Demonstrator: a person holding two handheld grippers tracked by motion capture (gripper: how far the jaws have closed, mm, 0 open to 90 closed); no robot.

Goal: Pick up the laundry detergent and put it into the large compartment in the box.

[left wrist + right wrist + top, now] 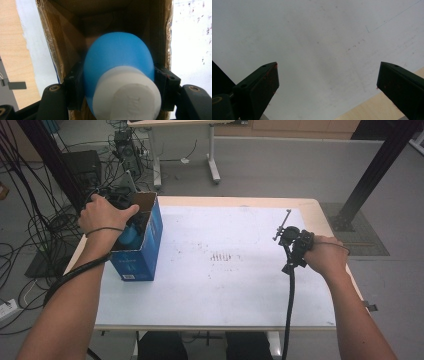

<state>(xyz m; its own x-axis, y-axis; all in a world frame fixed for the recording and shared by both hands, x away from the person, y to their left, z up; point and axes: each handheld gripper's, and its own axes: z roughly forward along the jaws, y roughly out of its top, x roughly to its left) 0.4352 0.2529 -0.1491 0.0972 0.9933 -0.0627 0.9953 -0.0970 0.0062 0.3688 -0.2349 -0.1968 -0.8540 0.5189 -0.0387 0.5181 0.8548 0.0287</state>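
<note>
In the left gripper view, nearest the lens, the left tool (pixel 117 82) is clenched on a blue plastic bottle with a thick white cap (pixel 117 75): one black jaw presses each flank of the blue body, and the white cap points back toward the camera. Beyond the bottle, the brown inner walls of an open cardboard box (pixel 62 45) rise on both sides, so the bottle's far end sits inside the box mouth; the bottom of the box is dark and cannot be made out.

The high view gives what that close look cannot: the box (pixel 142 252) is blue on the outside, stands upright at the left edge of the white-covered desk (pixel 225 285), and the person's left hand (pixel 102 215) is over its open top, with a patch of blue bottle (pixel 131 236) visible under the hand.

At the right of the desk, well apart from the box, the right hand (pixel 325 255) holds the right tool (pixel 285 232). The right gripper view shows its two black jaws spread wide, released, with bare white desk sheet (pixel 317 37) between them and a strip of pale wood (pixel 374 110) at the lower corner.
</note>
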